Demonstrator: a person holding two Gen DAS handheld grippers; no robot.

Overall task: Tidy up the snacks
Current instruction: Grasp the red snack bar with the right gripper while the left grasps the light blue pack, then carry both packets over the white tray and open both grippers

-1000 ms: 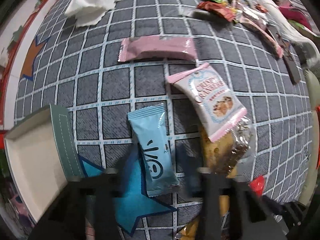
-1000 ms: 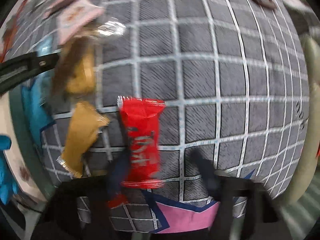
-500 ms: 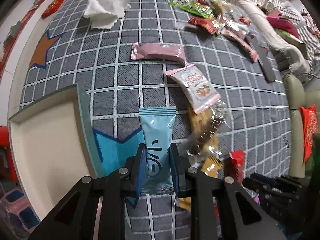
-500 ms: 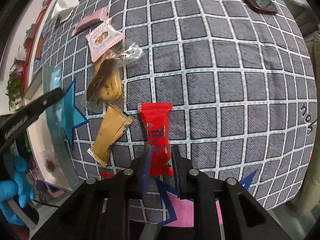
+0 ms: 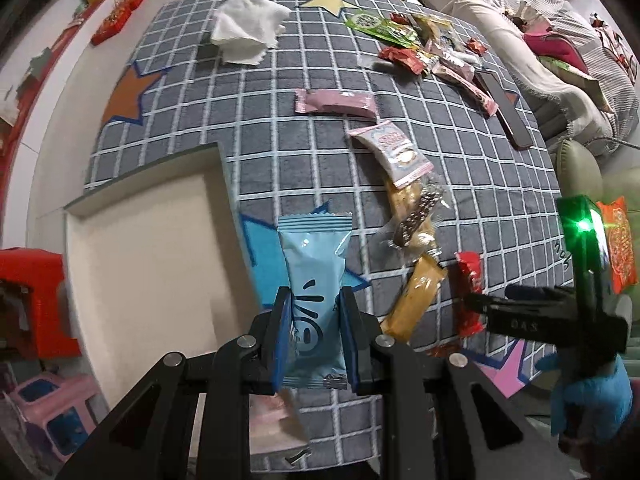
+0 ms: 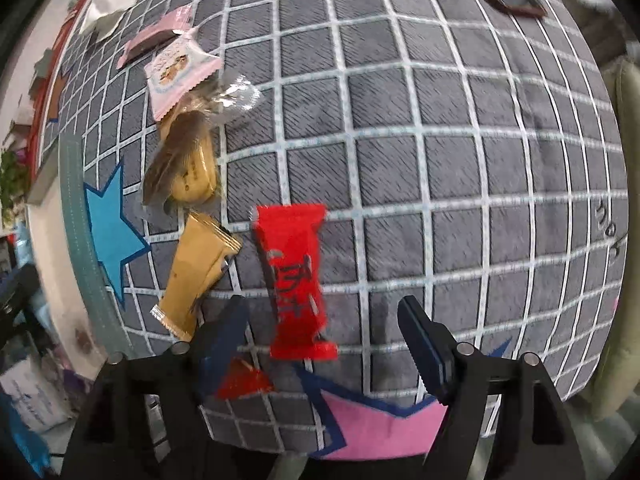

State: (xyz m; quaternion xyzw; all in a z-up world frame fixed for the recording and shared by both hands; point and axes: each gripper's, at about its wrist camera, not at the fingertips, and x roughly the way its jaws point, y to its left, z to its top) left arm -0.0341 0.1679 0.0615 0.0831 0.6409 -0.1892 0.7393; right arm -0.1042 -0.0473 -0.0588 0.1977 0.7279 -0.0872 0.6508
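Observation:
My left gripper (image 5: pixel 314 336) is shut on a light blue snack packet (image 5: pixel 314 280) and holds it above the grey checked mat, just right of a shallow cream tray with a green rim (image 5: pixel 148 256). My right gripper (image 6: pixel 324 332) is open; a red snack packet (image 6: pixel 294 280) lies on the mat between its jaws and nothing grips it. The right gripper also shows in the left wrist view (image 5: pixel 520 316), beside the red packet (image 5: pixel 470 292). A tan packet (image 6: pixel 198 276) lies left of the red one.
A clear-wrapped pastry (image 6: pixel 184 172), a pink-white cookie packet (image 6: pixel 180 72) and a pink bar (image 5: pixel 336 102) lie further up the mat. A white cloth (image 5: pixel 248 36) and a pile of mixed snacks (image 5: pixel 424 48) are at the far end. A small red wrapper (image 6: pixel 242 380) lies by my right gripper's left finger.
The left gripper closed on the blue packet and lifted it up and back. The right gripper shut around the red packet, then opened again, leaving it on the mat.

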